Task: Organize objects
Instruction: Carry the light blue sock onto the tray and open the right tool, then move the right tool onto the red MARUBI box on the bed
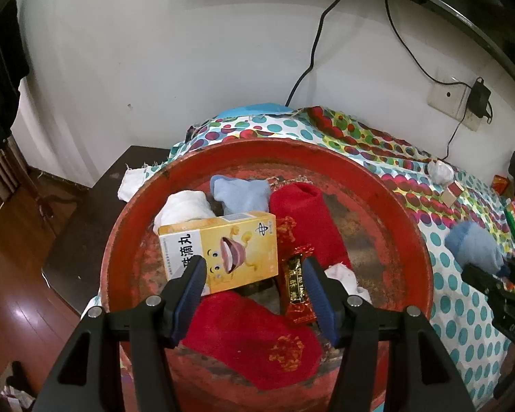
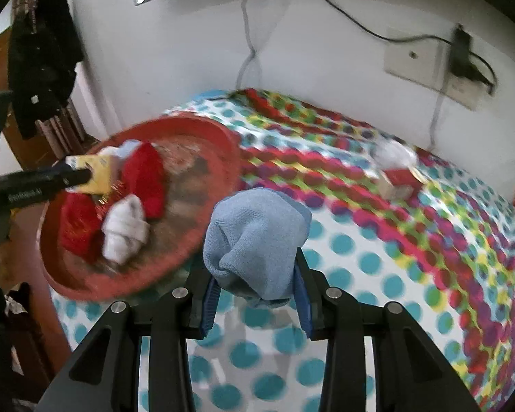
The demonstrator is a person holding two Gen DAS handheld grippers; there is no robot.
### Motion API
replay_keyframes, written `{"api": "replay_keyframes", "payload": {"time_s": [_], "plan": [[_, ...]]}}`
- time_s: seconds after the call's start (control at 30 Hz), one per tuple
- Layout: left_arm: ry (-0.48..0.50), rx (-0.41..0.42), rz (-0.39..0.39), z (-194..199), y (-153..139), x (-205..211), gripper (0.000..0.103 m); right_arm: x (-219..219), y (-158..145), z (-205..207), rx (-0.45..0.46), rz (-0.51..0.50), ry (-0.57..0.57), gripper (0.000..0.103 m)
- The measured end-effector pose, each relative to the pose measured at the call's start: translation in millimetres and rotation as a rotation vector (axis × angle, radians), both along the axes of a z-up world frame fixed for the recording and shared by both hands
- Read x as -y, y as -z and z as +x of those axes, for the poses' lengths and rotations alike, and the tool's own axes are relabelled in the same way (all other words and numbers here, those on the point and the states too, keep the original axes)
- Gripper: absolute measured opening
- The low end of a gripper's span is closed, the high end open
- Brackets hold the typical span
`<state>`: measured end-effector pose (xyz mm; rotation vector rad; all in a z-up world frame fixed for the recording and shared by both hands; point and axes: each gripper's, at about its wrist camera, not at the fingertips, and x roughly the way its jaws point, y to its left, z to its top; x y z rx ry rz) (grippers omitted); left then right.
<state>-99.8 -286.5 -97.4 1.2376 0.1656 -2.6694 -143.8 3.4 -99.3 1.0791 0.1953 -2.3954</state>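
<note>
The right gripper point(image 2: 257, 285) is clamped on a rolled light-blue sock point(image 2: 255, 240); both blue pads press the sock's lower end, and the bulk of the sock stands up beyond the fingertips, clear of the cloth below. The right wrist view is motion-blurred.

The left gripper point(image 1: 254, 278) stands spread with nothing between its fingers. It hovers over a round red tray point(image 1: 387, 185). One finger overlaps a yellow medicine box point(image 1: 230, 240); the other overlaps a red-and-gold candy wrapper point(image 1: 296, 288).

The tray also holds a second light-blue sock point(image 1: 240, 190), a white sock point(image 1: 187, 207), another white sock point(image 2: 125, 230), and two red socks point(image 1: 305, 219) point(image 1: 254, 346).

The tray rests on a polka-dot cloth point(image 1: 463, 309) covering the surface. Farther along the cloth lie a small crumpled white item point(image 1: 439, 171) and a small box point(image 1: 452, 192).

Behind stands a white wall point(image 1: 188, 51) with black cables point(image 1: 312, 44), a wall socket point(image 1: 446, 98) and a plugged-in adapter point(image 1: 478, 98). A dark side table point(image 1: 85, 226) and wooden floor point(image 1: 13, 292) lie left of the tray.
</note>
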Motion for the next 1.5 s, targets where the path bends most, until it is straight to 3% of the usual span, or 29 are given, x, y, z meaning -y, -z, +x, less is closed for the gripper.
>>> {"api": "replay_keyframes", "payload": {"time_s": [0.23,0.4,0.6,0.73,0.83,0.93,1.03,1.07,1.2,1.27,1.37,1.5], "plan": [[-0.003,-0.008,0.000,0.6,-1.1,3.8,0.060,65.9,-6.1,-7.2,0.003,0.003,-0.080,0.035],[-0.021,-0.012,-0.005,0.3,-0.7,7.7,0.060,73.9,-8.1,-9.6,0.031,0.027,-0.115,0.035],[-0.027,-0.009,0.011,-0.6,1.8,12.2,0.060,110.2,8.1,-21.1,0.050,0.059,-0.119,0.035],[-0.019,-0.010,0.008,-1.5,3.3,9.7,0.060,156.4,30.9,-40.5,0.054,0.077,-0.107,0.035],[-0.011,0.001,-0.003,-4.1,6.1,5.3,0.060,162.6,38.0,-47.4,0.060,0.093,-0.095,0.036],[-0.001,0.008,-0.006,-5.4,8.4,2.4,0.060,162.7,42.1,-51.0,0.077,0.085,-0.087,0.040],[0.004,0.005,-0.003,-5.3,8.5,1.4,0.060,157.7,39.5,-51.4,0.076,0.040,-0.081,0.053],[0.005,0.005,-0.002,-5.2,8.5,1.0,0.060,155.4,37.7,-51.3,0.067,0.030,-0.076,0.059],[0.010,0.009,-0.008,-5.9,9.2,-1.7,0.060,132.9,23.3,-50.1,0.020,0.002,-0.047,0.064],[0.009,0.011,-0.015,-6.4,9.4,-3.5,0.060,112.6,17.4,-50.2,-0.006,0.009,-0.011,0.073],[0.019,0.014,-0.018,-7.3,9.9,-8.1,0.060,74.5,13.5,-60.1,-0.013,0.018,0.092,0.074],[0.041,0.019,-0.036,-9.1,10.6,-16.2,0.060,16.9,19.8,-95.1,0.018,0.042,0.316,0.074]]}}
